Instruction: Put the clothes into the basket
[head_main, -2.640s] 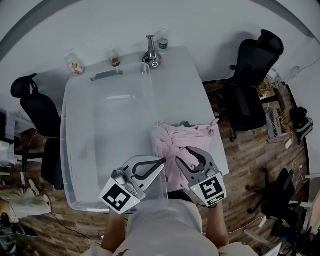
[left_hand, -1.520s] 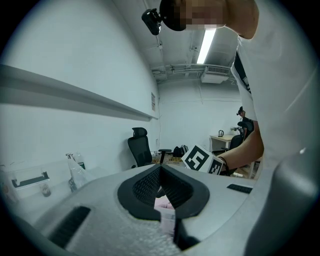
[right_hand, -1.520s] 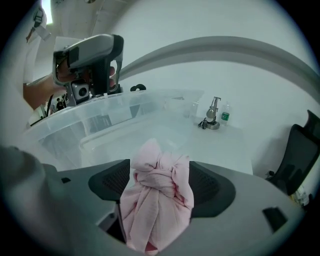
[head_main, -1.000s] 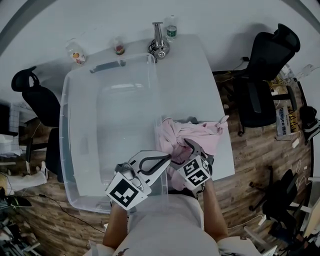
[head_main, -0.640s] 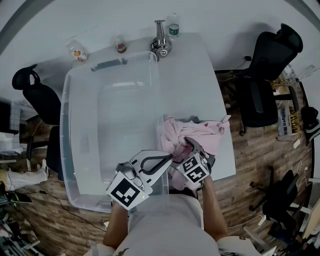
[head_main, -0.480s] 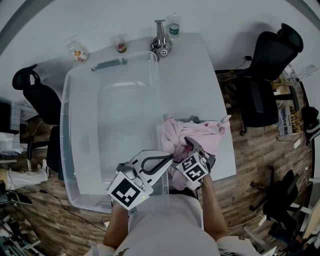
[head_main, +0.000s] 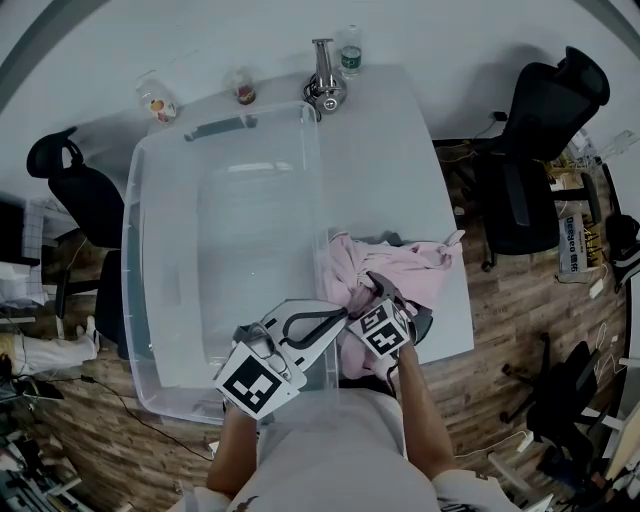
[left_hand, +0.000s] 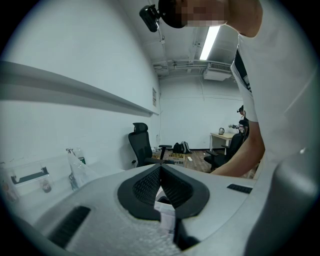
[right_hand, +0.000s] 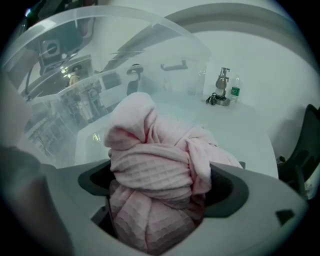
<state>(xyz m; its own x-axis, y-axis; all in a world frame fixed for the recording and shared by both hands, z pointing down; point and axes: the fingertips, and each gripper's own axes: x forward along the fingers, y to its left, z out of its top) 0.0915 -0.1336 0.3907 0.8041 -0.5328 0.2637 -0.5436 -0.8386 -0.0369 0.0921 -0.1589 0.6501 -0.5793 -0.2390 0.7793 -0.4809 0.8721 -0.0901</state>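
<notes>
Status, right gripper: jaws closed onto a bunched wad of pink clothes, waffle-weave fabric filling the gap between both pads and spilling above them.

Status, left gripper: jaws brought fully together, tips meeting, nothing clamped between them. Position in the head view: over the near right corner of the basket.

Location of clothes: heaped on the white table, just beside the basket's right wall and outside it.

Basket: clear plastic, large, taking up the left part of the table.

Far table edge: metal dispenser and small bottle side by side, well apart from the clothes.

Right of the table: black office chair on wood floor.
</notes>
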